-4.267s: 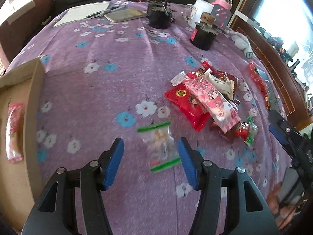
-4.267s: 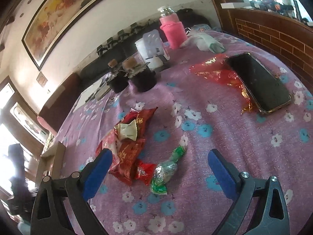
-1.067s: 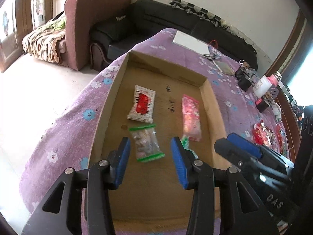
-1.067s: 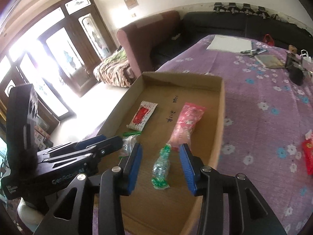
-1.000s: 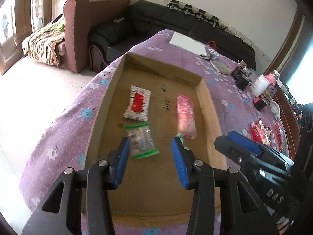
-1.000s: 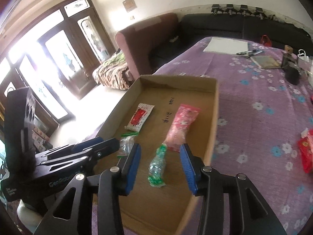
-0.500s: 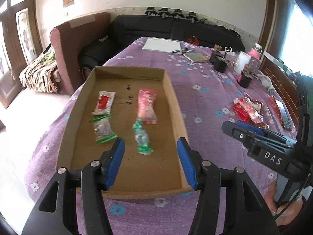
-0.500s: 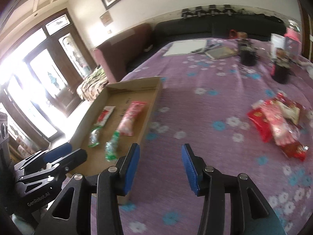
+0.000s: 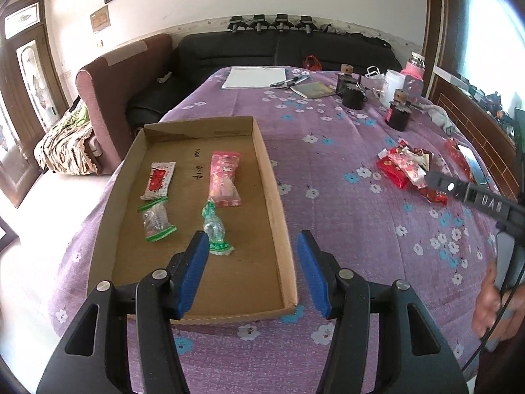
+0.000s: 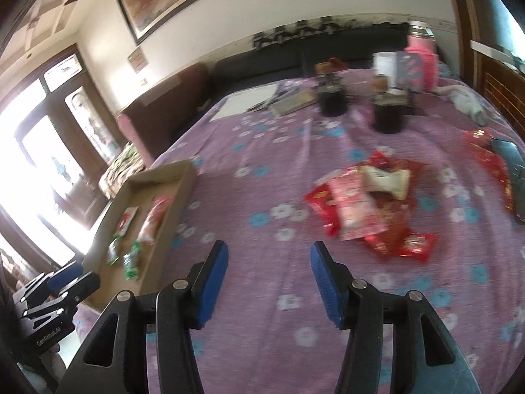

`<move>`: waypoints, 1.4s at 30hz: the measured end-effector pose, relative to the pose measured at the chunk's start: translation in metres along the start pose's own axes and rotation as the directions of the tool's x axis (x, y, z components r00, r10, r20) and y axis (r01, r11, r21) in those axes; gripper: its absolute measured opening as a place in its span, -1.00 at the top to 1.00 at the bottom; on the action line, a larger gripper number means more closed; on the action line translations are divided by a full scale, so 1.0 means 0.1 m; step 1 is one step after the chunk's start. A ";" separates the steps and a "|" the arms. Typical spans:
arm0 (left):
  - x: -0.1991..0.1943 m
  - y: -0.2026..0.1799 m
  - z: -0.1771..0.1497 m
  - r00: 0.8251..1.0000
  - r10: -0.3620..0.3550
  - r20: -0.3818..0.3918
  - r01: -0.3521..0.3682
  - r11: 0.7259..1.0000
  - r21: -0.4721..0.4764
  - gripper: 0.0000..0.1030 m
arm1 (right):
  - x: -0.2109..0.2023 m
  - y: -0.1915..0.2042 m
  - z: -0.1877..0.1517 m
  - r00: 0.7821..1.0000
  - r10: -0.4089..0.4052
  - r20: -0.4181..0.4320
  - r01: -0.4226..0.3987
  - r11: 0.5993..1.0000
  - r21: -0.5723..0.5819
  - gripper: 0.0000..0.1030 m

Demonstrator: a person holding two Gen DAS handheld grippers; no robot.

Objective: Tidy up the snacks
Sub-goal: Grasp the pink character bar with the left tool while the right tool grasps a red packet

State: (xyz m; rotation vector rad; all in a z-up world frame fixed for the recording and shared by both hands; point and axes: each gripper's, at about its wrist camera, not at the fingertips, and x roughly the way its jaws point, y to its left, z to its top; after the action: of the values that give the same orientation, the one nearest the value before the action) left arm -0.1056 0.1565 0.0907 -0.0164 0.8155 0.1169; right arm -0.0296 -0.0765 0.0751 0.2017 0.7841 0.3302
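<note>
A shallow cardboard tray lies on the purple flowered tablecloth. In it are a red-and-white packet, a pink packet, a clear green-edged bag and a green-twisted candy. My left gripper hangs open over the tray's near right corner, holding nothing. My right gripper is over bare cloth with its jaws opening and nothing between them. A pile of red, pink and white snack packets lies ahead and to its right; the same pile shows in the left wrist view.
At the table's far end stand two dark jars, a white cup, a pink bottle, papers and a notebook. A phone and red foil lie at the right edge. A brown armchair and black sofa sit beyond.
Both grippers let go of their snacks in the tray and drew back. The right one swung right toward the snack pile and its jaws stand wider; the left one's jaws have widened too.
</note>
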 end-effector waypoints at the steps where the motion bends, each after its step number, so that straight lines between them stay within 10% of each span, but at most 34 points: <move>1: 0.01 -0.02 -0.01 1.000 0.000 -0.003 0.001 1.000 0.003 -0.06 | -0.02 -0.08 0.01 1.000 -0.010 0.005 0.010 1.000 0.014 -0.05; 15: 0.12 -0.18 -0.07 0.997 -0.058 -0.053 0.058 0.998 -0.006 -0.06 | 0.09 -1.08 0.22 0.992 -0.126 0.003 0.123 0.967 0.222 -0.09; 27: 0.11 -0.15 -0.12 0.995 -0.055 -0.081 0.053 0.998 -0.018 -0.06 | 0.89 -0.55 0.50 0.990 -0.103 -0.093 0.106 0.994 0.030 -0.04; 33: 0.15 -0.14 -0.12 0.994 -0.050 -0.093 0.049 0.999 -0.018 -0.06 | 0.80 -0.25 0.25 0.961 0.215 -0.173 -0.227 0.973 -0.051 0.09; 42: 0.26 -0.27 -0.13 0.989 -0.100 -0.105 0.096 0.994 -0.043 -0.06 | 0.88 -0.20 0.12 0.988 0.082 -0.132 -0.094 0.992 -0.089 0.04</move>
State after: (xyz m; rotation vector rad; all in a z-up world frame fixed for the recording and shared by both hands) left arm -0.0943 0.1318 0.0623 -0.0989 0.9180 0.0384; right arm 0.0420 -0.0638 0.0198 0.1263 0.8862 0.4666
